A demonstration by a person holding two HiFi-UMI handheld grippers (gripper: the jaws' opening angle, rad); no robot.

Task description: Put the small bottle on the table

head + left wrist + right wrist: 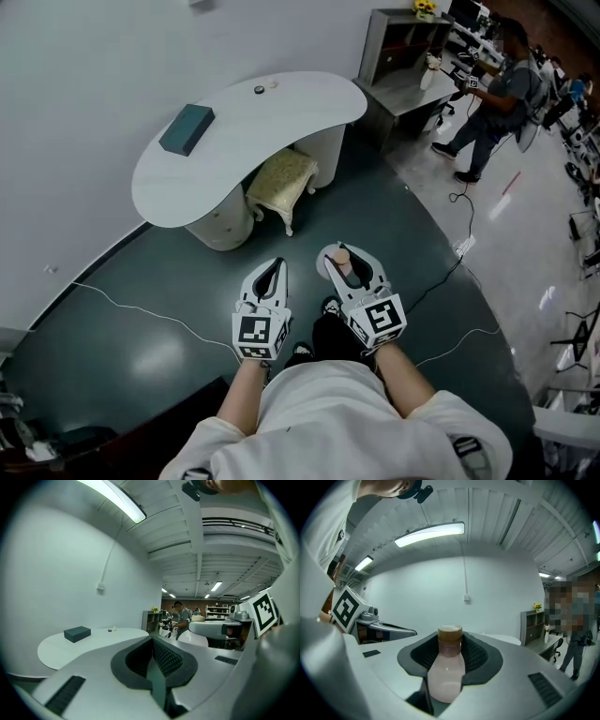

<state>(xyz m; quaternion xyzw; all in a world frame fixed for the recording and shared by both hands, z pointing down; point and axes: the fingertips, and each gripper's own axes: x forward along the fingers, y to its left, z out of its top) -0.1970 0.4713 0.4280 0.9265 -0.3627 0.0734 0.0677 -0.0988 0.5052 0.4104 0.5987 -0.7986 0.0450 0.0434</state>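
A small pale-pink bottle (446,670) with a tan cap stands upright between the jaws of my right gripper (449,660), which is shut on it. From the head view the bottle (343,264) shows in the right gripper (349,272), held in front of my body above the dark floor. My left gripper (269,281) hangs beside it, shut with nothing in it; its dark pads (161,660) meet. The white curved table (281,127) stands ahead at some distance; the table (93,641) also shows in the left gripper view.
A dark teal box (186,128) lies on the table's left part, with two small items (265,87) near its far edge. A cream stool (279,178) sits under the table. A person (492,98) stands at the far right by desks. Cables run across the floor.
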